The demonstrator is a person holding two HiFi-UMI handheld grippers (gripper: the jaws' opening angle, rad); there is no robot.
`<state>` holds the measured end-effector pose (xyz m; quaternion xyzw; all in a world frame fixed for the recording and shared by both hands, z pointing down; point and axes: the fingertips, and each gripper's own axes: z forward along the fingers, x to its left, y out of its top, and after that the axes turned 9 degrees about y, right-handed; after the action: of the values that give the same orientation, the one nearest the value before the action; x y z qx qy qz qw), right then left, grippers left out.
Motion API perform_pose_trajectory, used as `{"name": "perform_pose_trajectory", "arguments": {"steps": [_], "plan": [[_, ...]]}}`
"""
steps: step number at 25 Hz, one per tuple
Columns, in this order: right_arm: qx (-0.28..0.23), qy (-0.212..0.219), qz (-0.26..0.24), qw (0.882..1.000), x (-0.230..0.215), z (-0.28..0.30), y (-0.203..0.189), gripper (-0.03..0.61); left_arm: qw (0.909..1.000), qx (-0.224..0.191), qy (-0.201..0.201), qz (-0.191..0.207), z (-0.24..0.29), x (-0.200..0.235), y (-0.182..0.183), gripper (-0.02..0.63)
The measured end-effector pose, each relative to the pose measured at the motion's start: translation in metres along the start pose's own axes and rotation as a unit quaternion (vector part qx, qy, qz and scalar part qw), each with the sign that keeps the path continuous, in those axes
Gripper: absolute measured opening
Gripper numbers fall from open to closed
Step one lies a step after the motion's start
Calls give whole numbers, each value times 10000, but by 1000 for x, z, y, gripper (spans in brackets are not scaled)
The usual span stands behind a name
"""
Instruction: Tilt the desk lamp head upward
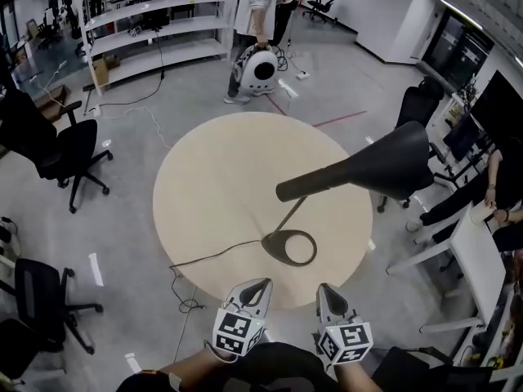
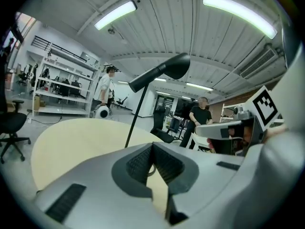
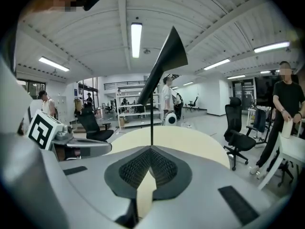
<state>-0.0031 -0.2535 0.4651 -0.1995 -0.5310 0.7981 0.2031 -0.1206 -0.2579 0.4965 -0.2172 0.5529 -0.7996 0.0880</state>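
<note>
Now both tools are hovering at the near edge of the round table (image 1: 204,186), the left tool (image 1: 258,286) and the right tool (image 1: 326,289) each keeping its jaws closed together on nothing. The desk lamp head (image 1: 392,163) is hanging ahead and to the right, nearer the right tool. Its long axis is running from near-left to far-right, with the flared mouth facing rightward and away.

Standing person (image 1: 255,6): head cut off by top edge.
Seated person (image 1: 490,190): cut by right edge.
Office chair (image 1: 415,106): seat hidden behind lamp head (image 1: 384,166).
Lamp stem (image 1: 292,217): top hidden under that head.
Shelving unit (image 1: 155,23): contents too small to identify.
</note>
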Motion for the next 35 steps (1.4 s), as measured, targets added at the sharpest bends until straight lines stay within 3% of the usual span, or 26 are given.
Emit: {"name": "perform_pose_trajectory", "arguments": {"steps": [7, 15, 26, 35], "plan": [[-36, 44, -253, 9997, 3, -30, -18, 15, 9994, -163, 298, 24, -22, -29, -1, 45], [-109, 195, -173, 9996, -25, -140, -65, 15, 9980, -153, 615, 64, -51, -138, -44, 44], [-258, 933, -111, 9952, -35, -275, -126, 15, 9875, -135, 1570, -48, -137, -270, -112, 44], [-373, 1057, -242, 9934, -53, -327, -150, 15, 9820, -172, 1875, 137, -164, -325, -136, 46]]}}
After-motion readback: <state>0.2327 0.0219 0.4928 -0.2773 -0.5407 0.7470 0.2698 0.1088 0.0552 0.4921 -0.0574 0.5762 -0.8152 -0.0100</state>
